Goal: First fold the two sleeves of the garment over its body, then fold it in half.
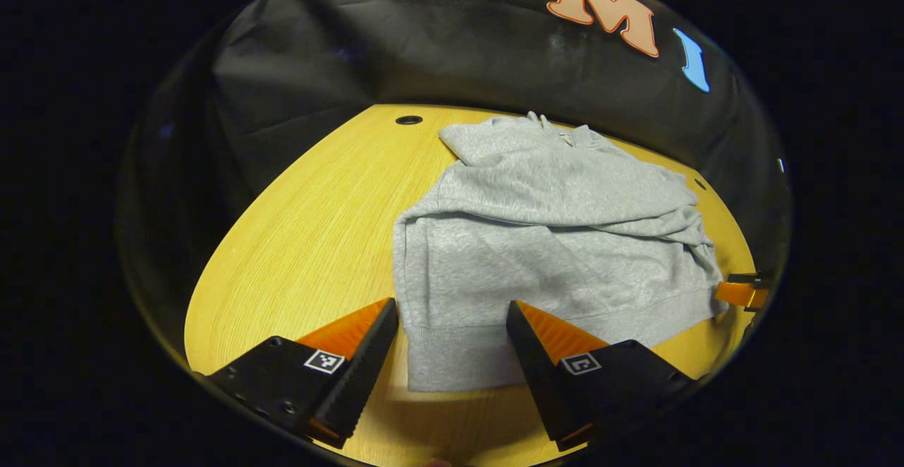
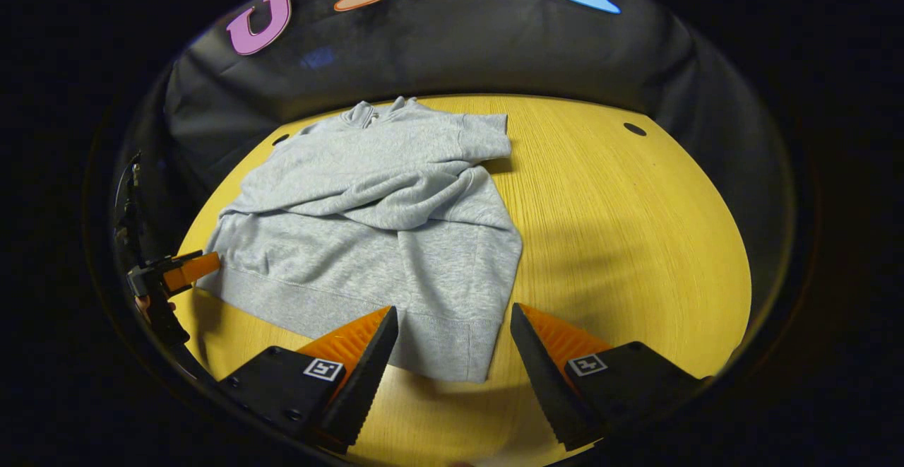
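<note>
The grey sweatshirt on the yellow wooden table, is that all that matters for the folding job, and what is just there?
For the job:
- grey fleece sweatshirt, both sleeves already folded across its body
- left gripper, open at one hem corner
- right gripper, open at the other hem corner

Just there:
- yellow wooden table
- round holes in the tabletop

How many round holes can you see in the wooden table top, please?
2 clearly: one hole near the table's far edge, left of the grey sweatshirt in the left gripper view, and another right of it in the right gripper view. Others may lie under the sweatshirt.
</note>
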